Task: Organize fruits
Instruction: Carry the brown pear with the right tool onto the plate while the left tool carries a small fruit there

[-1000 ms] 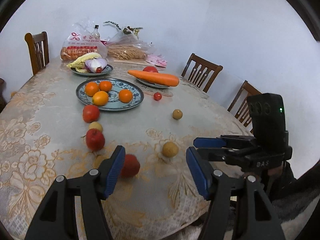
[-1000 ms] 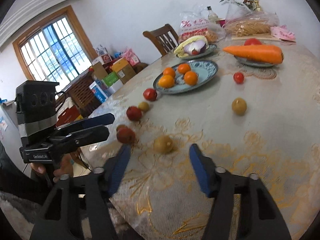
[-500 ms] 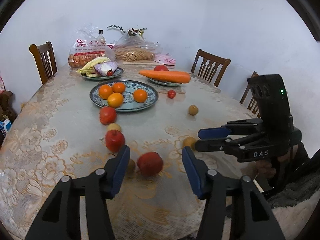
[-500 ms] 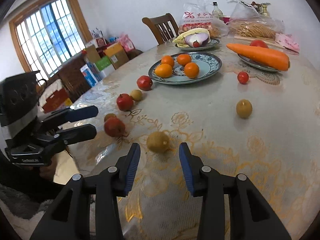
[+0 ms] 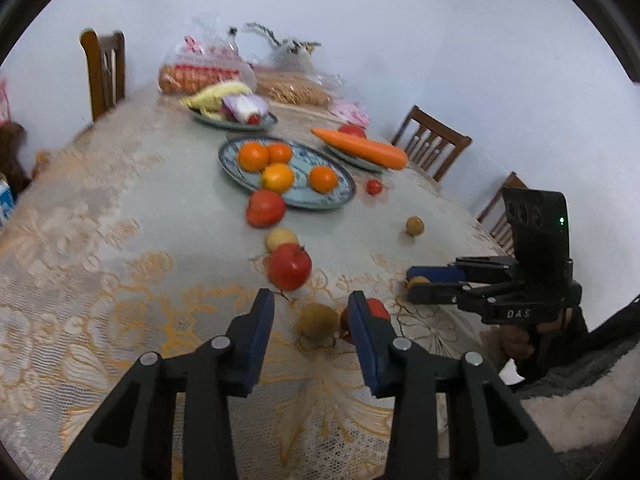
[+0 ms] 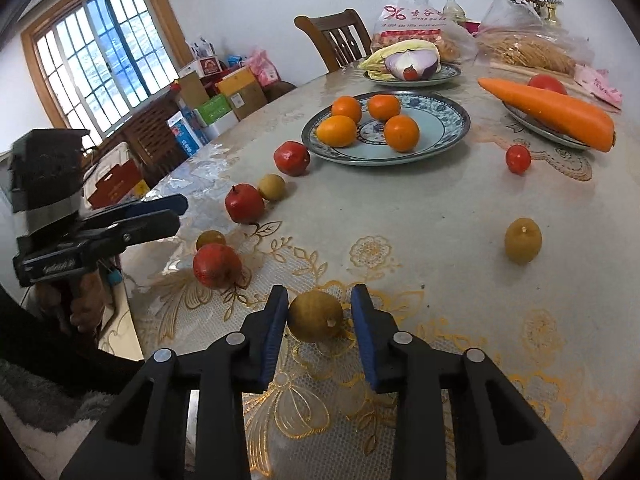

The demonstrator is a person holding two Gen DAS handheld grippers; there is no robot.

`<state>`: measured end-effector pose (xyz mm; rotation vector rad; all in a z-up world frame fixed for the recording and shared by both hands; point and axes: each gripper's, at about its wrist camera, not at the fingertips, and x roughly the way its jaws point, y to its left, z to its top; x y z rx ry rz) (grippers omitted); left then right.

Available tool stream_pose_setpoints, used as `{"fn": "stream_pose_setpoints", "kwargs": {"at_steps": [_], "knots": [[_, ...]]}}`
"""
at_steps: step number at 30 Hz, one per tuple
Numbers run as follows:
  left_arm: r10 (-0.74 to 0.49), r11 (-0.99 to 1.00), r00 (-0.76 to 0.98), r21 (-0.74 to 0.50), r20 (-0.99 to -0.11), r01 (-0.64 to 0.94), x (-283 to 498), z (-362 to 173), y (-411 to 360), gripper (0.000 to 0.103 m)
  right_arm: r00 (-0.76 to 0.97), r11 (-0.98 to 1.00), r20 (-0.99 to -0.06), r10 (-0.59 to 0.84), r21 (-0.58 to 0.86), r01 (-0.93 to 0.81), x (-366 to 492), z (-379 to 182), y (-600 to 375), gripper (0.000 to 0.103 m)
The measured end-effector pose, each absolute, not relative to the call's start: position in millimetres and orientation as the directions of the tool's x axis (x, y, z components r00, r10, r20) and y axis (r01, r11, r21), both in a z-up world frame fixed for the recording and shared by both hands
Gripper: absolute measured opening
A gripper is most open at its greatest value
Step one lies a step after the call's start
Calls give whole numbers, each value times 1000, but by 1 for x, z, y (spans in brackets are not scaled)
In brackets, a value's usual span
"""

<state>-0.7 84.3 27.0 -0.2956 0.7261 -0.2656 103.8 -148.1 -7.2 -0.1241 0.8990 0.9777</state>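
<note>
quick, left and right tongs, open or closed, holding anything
Left tongs: open, holding nothing, a tan fruit lies just ahead between the fingers.
Right tongs: open, bracketing the yellow-brown fruit, not clamped on it.

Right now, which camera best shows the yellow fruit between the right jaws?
The right wrist view: the yellow fruit sits sharp and unobstructed between the right gripper jaws. The left wrist view shows only a sliver of it, mostly hidden behind those jaws.

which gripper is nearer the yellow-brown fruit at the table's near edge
Right. The right gripper has its open fingers on either side of the yellow-brown fruit. The left gripper hovers off to the side near the red fruit, well apart from it.
</note>
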Motion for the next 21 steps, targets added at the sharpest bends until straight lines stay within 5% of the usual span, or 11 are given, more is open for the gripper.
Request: {"fn": "stream_pose_setpoints", "kwargs": {"at_steps": [8,12,21], "knots": [[-341,933,663,-324,-667,154,9,11,72,39,204,542,-709,675,289,-789,99,-7,-145,29],[-339,934,657,-322,-673,152,10,8,68,24,194,553,-723,663,298,-778,105,-5,-145,29],[-325,928,712,-355,-623,112,-2,24,89,23,383,622,-707,594,102,-776,157,38,-126,29]]}}
